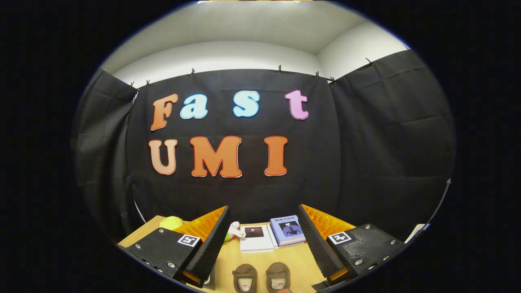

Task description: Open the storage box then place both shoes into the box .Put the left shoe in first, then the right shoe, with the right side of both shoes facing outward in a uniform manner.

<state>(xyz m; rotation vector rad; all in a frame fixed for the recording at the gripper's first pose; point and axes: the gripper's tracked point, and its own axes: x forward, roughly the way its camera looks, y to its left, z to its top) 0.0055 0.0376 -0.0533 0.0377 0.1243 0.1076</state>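
Two small brown shoes stand side by side on the wooden table [260, 254], their openings facing me: the left one [244, 278] and the right one [278, 277]. They sit low between my two fingers, close in front. My gripper [263, 238] is held above the table, open wide, with nothing between its black ribbed pads [211, 244]. A small piece of a clear box corner seems to show beside the left finger, too little to tell.
At the table's back, near the black cloth wall, lie a white book [255, 238] and a blue book [288, 230]. A small white and pink toy [235, 230] and a yellow-green ball [171, 222] sit at the back left.
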